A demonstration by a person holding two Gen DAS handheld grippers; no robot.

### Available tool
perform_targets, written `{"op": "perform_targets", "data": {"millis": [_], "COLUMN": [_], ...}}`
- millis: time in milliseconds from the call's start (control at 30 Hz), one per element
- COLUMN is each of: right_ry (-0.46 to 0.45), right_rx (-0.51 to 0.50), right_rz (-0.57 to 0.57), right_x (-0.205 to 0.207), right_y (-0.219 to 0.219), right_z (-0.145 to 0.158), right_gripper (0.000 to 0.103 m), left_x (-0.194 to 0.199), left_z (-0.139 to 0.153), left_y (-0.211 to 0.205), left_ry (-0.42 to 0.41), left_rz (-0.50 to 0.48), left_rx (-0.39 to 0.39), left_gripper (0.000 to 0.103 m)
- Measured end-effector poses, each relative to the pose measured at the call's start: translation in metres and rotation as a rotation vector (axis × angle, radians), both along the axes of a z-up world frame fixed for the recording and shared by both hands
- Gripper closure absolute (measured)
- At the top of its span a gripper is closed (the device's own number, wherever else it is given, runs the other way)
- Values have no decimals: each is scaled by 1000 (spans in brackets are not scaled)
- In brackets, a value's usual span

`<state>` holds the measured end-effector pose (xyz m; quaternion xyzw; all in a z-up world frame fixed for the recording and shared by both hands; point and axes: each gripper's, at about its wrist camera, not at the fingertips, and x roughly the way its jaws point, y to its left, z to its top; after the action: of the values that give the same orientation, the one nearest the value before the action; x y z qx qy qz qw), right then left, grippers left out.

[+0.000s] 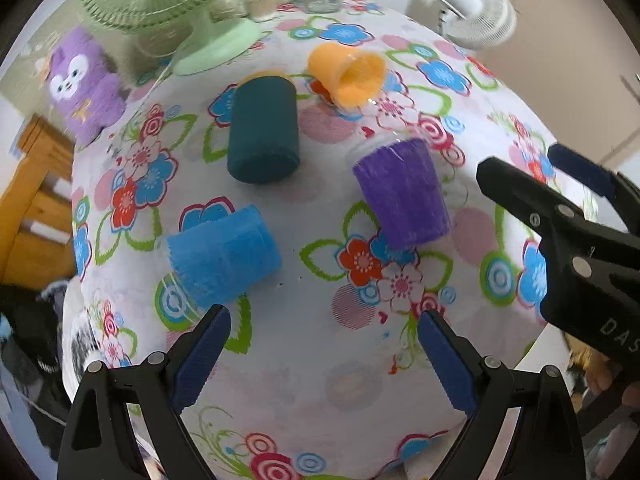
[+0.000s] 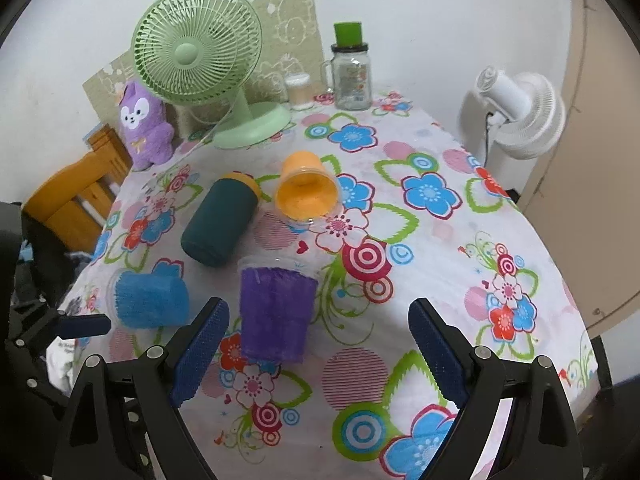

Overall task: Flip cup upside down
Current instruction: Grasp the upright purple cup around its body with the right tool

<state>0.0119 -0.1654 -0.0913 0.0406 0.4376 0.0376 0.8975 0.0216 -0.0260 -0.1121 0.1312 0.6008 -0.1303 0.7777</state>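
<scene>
Several cups lie on their sides on the floral tablecloth (image 2: 440,248): a purple cup (image 1: 402,194) (image 2: 276,312), a blue cup (image 1: 222,254) (image 2: 150,300), an orange cup (image 1: 348,74) (image 2: 306,190) and a dark teal cup (image 1: 264,132) (image 2: 220,224). My left gripper (image 1: 324,360) is open and empty, just below the blue cup. My right gripper (image 2: 318,354) is open and empty, with the purple cup's base between its fingers' line. The right gripper also shows in the left wrist view (image 1: 548,172), right of the purple cup.
A green desk fan (image 2: 200,60), a purple plush toy (image 2: 144,124), a glass jar with a green lid (image 2: 350,72) and a small white container (image 2: 298,90) stand at the table's far edge. A white fan (image 2: 520,112) stands beyond the right edge. A wooden chair (image 2: 76,192) is left.
</scene>
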Motion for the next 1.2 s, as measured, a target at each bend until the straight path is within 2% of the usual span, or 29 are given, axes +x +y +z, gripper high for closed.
{"op": "perform_targets", "data": {"millis": [133,300,567,700,967,1033,1133,1200], "right_ry": [-52,-54,-128,-156,-128,-120,-102,-92], "right_rx": [-24,-48,-67,-69,-76,-76,-65,-52], "right_rz": [-13,-25,-62,-64,-69,-72,-70,-62], "right_x": [-12,-21,-35,-37,-27,-22,-18,-15], "right_y": [10,24,36,44,51,52,52,51], "right_z": [-9,-32,-55,-62,-79,-83,-88,-91], "right_gripper": [10,10,10,13,21,28,33,45], "left_x": [-2,-3,-3,-6,-7,-6,-3,-3], "left_z": [-10,-24,-46,-52,-59,-59,-60,-60], "left_y": [1,3,7,7,8,9,10,10], "left_ry": [-25,-37,-51,-49,-57,-59,-64,-71], "left_rz": [-97,-218,-326,-349,-351,-342,-332,-328], "left_rx": [29,45,64,61,54,51,45,48], "left_gripper": [7,7,7,7,7,7,7,7]}}
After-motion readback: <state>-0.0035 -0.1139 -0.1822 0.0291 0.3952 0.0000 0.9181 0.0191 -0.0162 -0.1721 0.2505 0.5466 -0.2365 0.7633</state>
